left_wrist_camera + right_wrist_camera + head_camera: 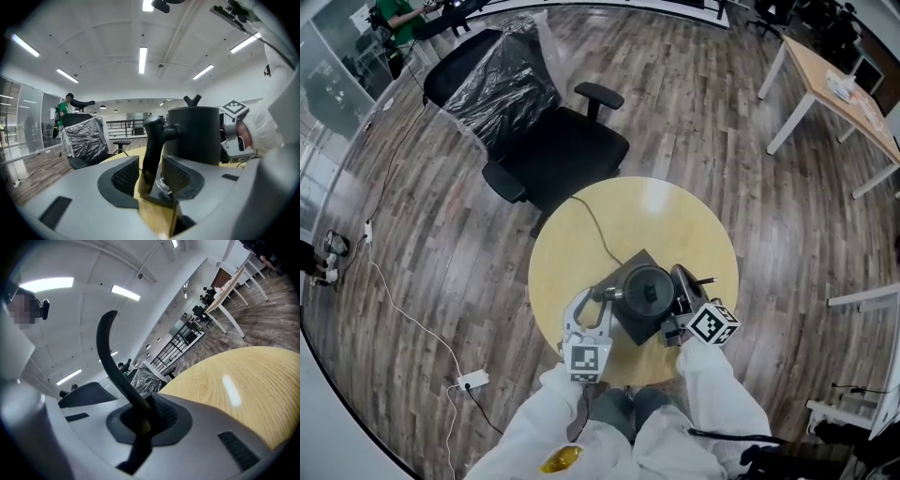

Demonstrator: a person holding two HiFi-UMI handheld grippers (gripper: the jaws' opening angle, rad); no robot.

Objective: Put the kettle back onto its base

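Kettle (648, 290) on base (639, 258): slide wide-open left hand-held gripper (594, 302) straight back off handle (153, 145), no bumps, with right hand-held gripper (143, 420) pinched on thin black strip (108, 357).

The head view looks steeply down from above the person onto the round table (675, 216) and the plastic-wrapped office chair (572, 141) beyond it. The left gripper view sits low at the table's near edge, close to the kettle (194, 136), facing that chair. The right gripper view, equally low, faces far-right across the tabletop and also catches the chair.
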